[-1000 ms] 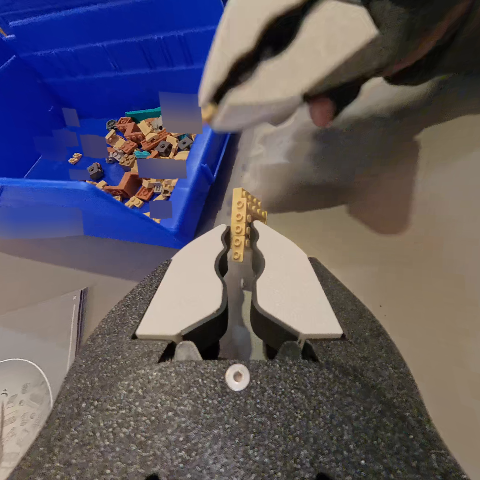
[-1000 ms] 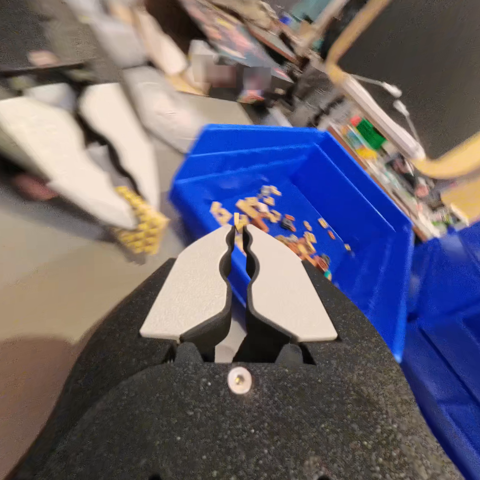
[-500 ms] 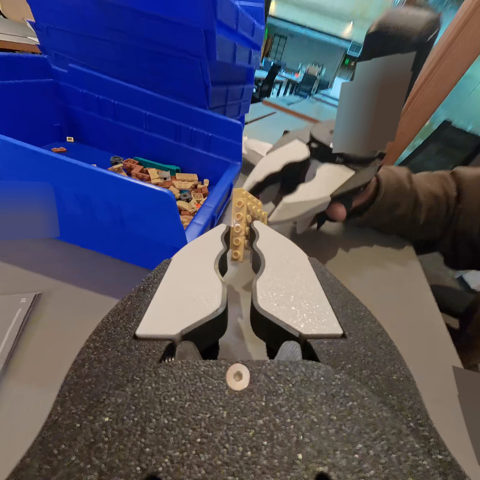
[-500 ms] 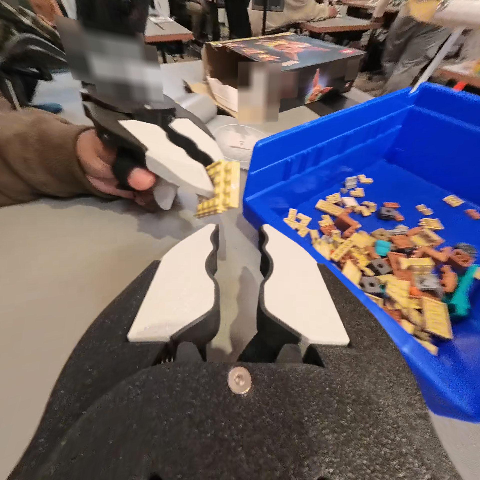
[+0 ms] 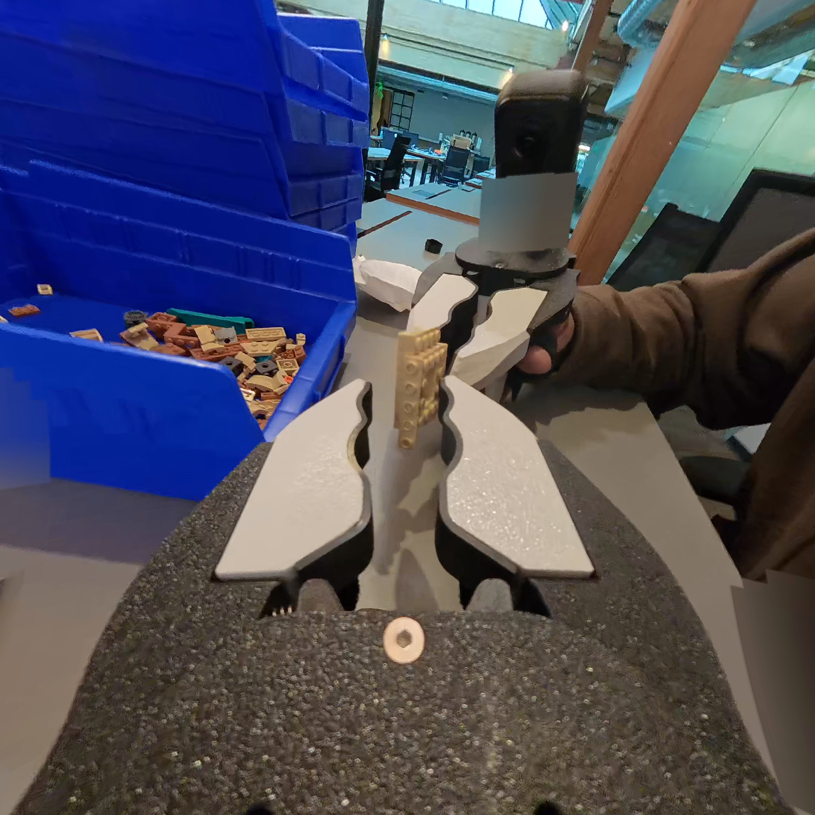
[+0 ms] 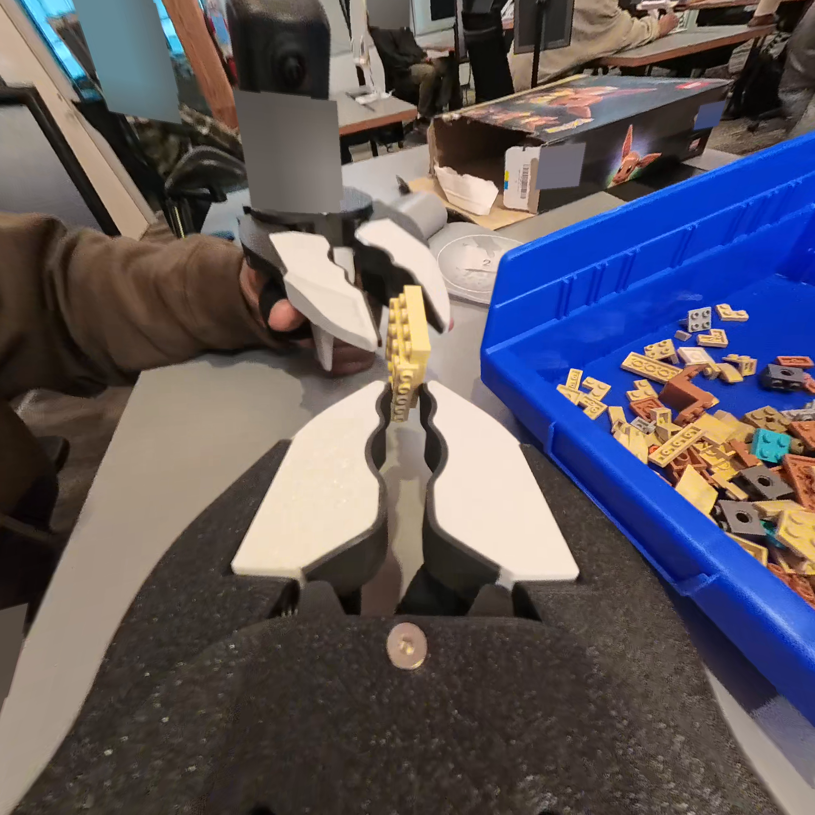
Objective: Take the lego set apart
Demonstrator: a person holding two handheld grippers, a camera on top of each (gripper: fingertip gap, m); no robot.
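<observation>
A tan brick assembly (image 5: 416,375) of stacked studded plates hangs upright above the grey table (image 5: 617,441). My left gripper (image 5: 405,383) is open. The assembly stands between its fingertips, with a gap on the left side. My right gripper (image 6: 406,388) is shut on the assembly's (image 6: 410,348) lower end. The right gripper also shows in the left wrist view (image 5: 476,326), facing mine. The open left gripper shows in the right wrist view (image 6: 405,328), around the assembly's far end. A blue bin (image 6: 617,286) with several loose tan, brown, grey and teal bricks sits beside both grippers.
The same bin (image 5: 132,419) lies left of my left gripper, with stacked blue bins (image 5: 176,132) behind it. A torn cardboard box (image 6: 573,128), a clear round lid (image 6: 472,264) and white paper (image 5: 388,282) lie on the table. A brown sleeve (image 5: 683,344) holds each gripper.
My left gripper, shut on the tan assembly in both earlier frames, has opened off it. My right gripper, open half a second ago, has come in and shut on its end.
</observation>
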